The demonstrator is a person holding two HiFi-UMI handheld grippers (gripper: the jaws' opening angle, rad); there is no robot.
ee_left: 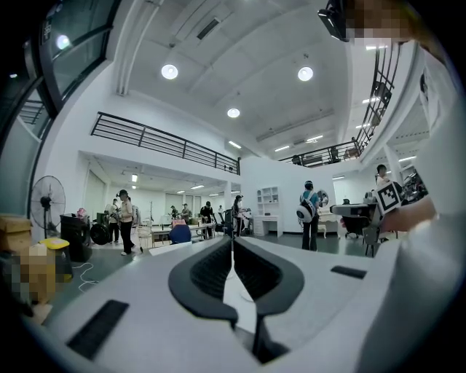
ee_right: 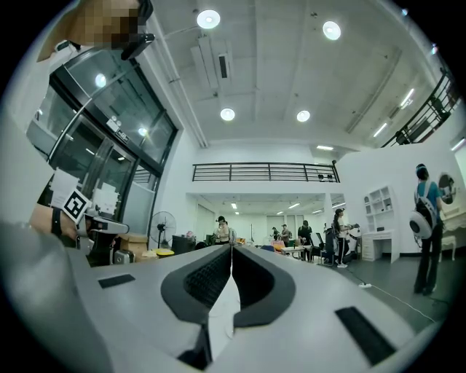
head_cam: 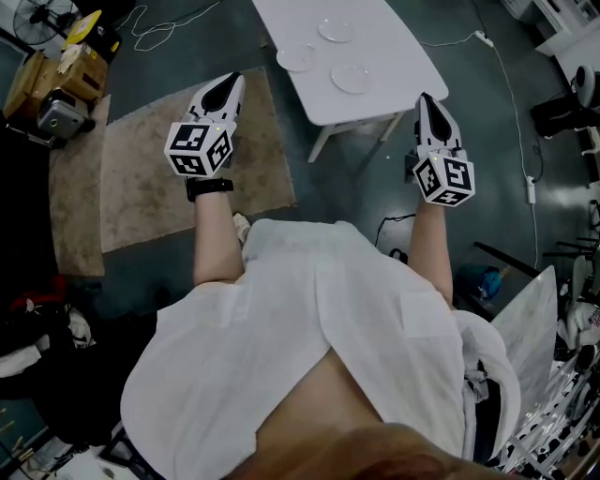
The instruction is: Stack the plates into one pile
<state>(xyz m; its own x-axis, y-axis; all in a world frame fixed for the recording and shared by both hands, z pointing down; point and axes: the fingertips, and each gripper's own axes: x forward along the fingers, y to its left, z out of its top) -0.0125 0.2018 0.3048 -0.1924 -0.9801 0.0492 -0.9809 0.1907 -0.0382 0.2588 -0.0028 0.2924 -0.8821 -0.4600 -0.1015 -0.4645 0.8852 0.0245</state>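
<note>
Plates [head_cam: 352, 77]: three, lying apart on the table ahead, none stacked yet.
Left gripper [head_cam: 228, 84] and right gripper [head_cam: 427, 101] are both pointing forward, jaws pressed together on nothing. Ahead, between them, the white table [head_cam: 394, 56] is running lengthwise away from the person. The near plate is lying closer to the right gripper, the left plate [head_cam: 296, 58] closer to the left gripper, the far plate [head_cam: 337, 28] beyond both. All are showing clear, round and shallow, likely glass.

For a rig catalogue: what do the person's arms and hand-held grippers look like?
Left hand-held gripper and right hand-held gripper: white, tapering, black ribbed jaws, each with a marker cube. Black wristband on the left wrist; white shirt.
</note>
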